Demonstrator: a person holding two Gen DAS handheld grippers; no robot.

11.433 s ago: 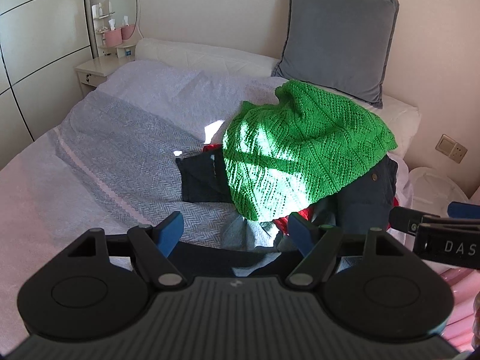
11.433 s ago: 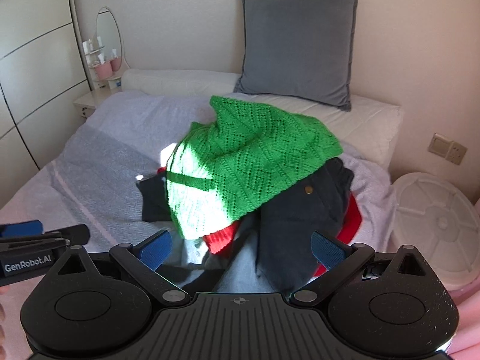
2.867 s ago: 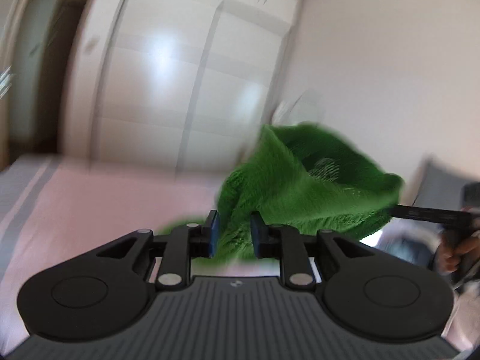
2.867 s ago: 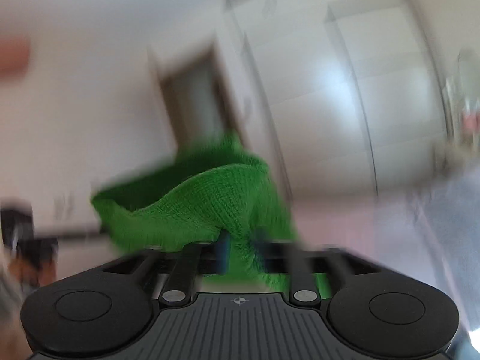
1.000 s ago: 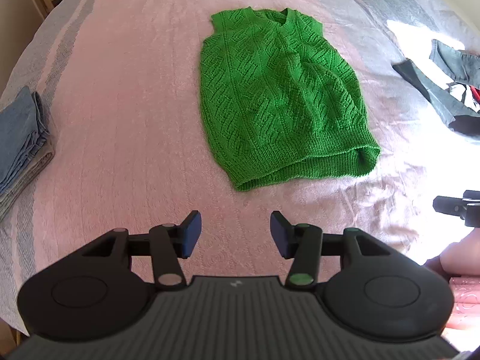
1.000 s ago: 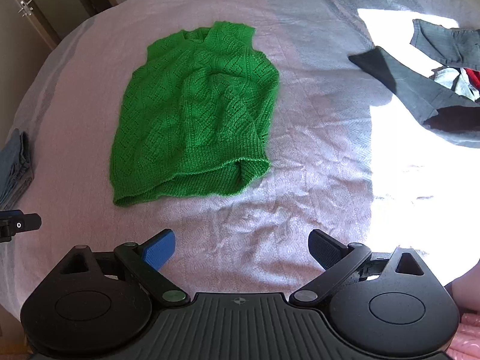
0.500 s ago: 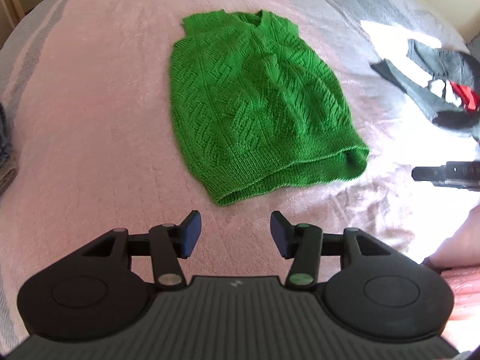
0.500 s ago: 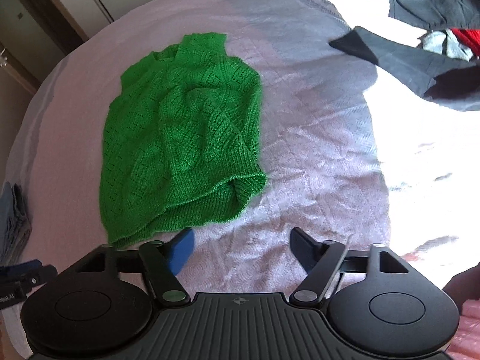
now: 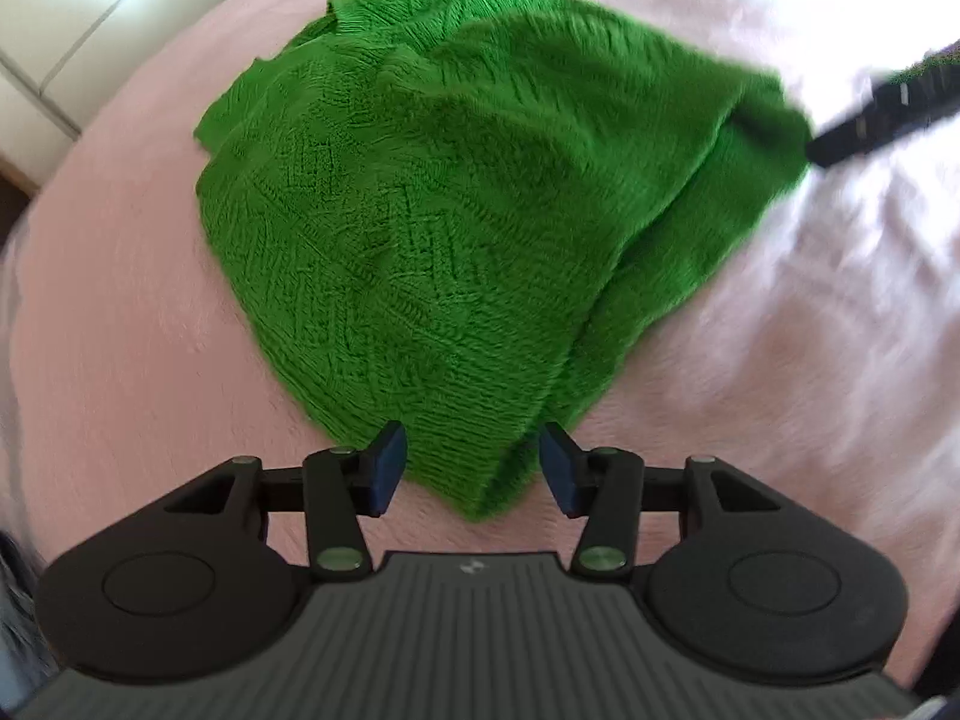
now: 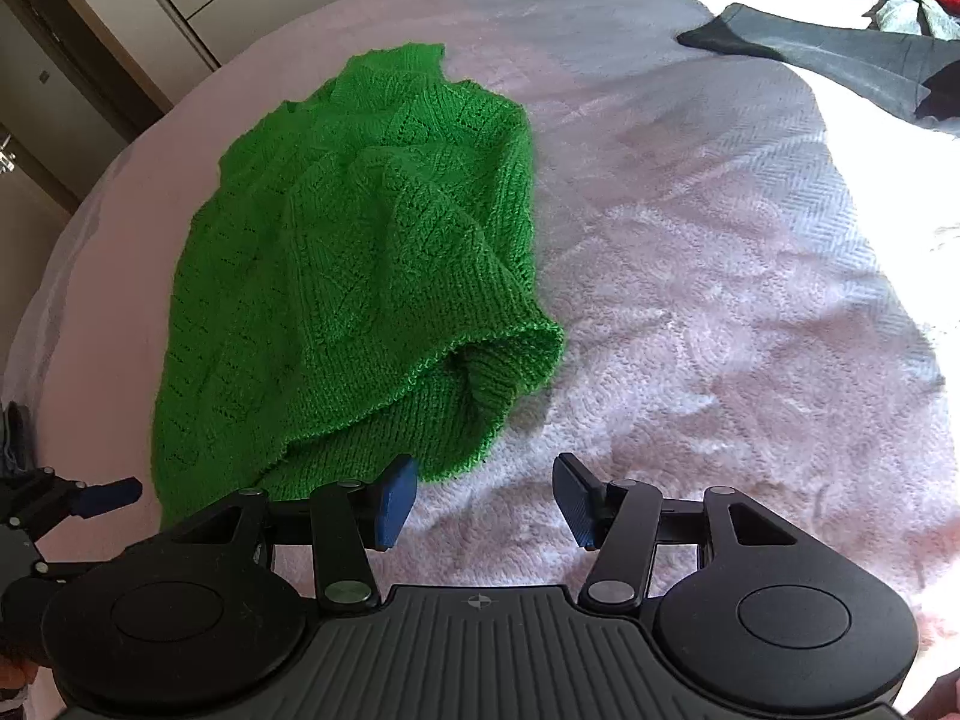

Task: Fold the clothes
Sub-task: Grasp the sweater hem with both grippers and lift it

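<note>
A green knitted sleeveless sweater point(image 9: 444, 192) lies spread on the pale pink bedspread point(image 9: 120, 312), neck away from me, hem near me. My left gripper point(image 9: 471, 468) is open, its blue pads on either side of the hem's near left corner. My right gripper point(image 10: 483, 501) is open, just off the hem's near right corner point(image 10: 480, 414), which is rolled over; its left pad is at the hem's edge. The sweater also shows in the right wrist view point(image 10: 360, 276). The right gripper's black body point(image 9: 876, 114) shows blurred at the sweater's right edge.
A pile of dark and grey clothes point(image 10: 852, 54) lies at the far right of the bed in sunlight. White wardrobe doors point(image 9: 90, 18) stand beyond the bed. The left gripper point(image 10: 72, 504) shows at the left edge of the right wrist view.
Both grippers have moved forward and down to the sweater's hem. The left pads now straddle the near left corner; the right gripper has narrowed a little and reached the right corner.
</note>
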